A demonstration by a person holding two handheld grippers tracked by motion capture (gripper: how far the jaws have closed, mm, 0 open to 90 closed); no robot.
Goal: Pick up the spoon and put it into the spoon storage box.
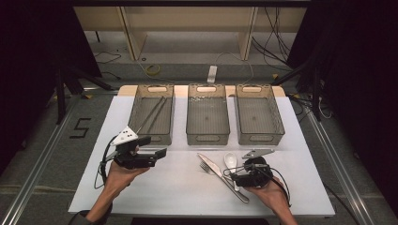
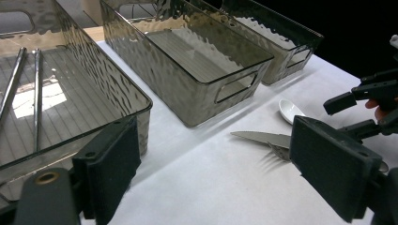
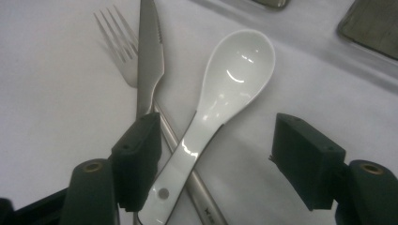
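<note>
**Right gripper over the white spoon on a paper-covered tabletop**

The room is dark at both sides, with a grey floor (image 1: 42,140) carrying a black taped mark shaped like a five and loose cables near a pale wooden bench (image 1: 187,23) at the back. The tabletop (image 1: 155,187) is covered in white paper, bare across its near left part. Along its far edge stand three smoky see-through bins side by side: the left bin (image 1: 151,114) holds two long metal rods, and the middle bin (image 1: 207,115) and right bin (image 1: 259,114) hold nothing I can see.

In front of the bins, right of centre, lie a knife (image 1: 220,176), a fork (image 1: 205,167) partly under it, and the white spoon (image 1: 231,161), its handle crossing the knife.

The left gripper (image 1: 157,152) hangs above the tabletop near the left bin, jaws wide with nothing between them. The right gripper (image 1: 230,173) sits low over the spoon's handle, jaws apart on either side of it, not pressing on it.
</note>
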